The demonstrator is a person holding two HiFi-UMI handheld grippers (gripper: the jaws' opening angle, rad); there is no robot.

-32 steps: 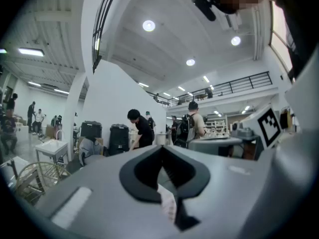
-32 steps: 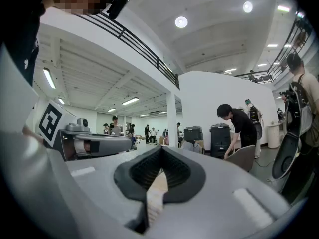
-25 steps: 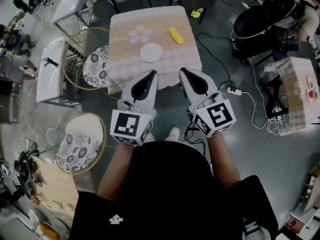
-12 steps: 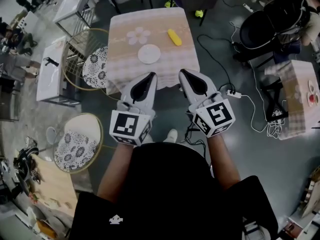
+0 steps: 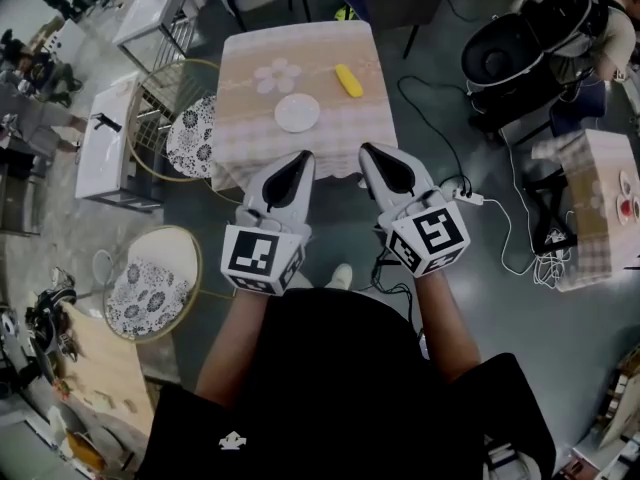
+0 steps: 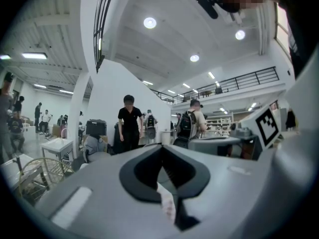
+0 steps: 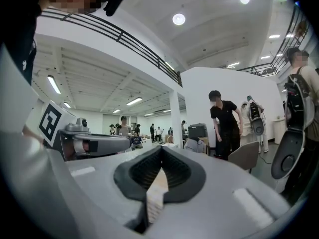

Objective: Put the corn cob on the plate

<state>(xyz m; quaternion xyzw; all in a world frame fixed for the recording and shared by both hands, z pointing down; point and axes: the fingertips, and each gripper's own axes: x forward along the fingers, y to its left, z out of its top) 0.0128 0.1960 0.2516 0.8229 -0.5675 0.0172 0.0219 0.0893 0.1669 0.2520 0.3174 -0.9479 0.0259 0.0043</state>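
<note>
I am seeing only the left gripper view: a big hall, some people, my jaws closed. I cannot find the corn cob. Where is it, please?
Observer: The head view shows the corn cob lying on a table straight ahead, toward its far right part.
Operator: And where is the plate?
Observer: The plate is near the table's middle, empty, apart from the cob, to its left and closer to you.
Operator: Does the right gripper hold anything?
Observer: No. The right gripper has its jaws together, with nothing between them.
</note>
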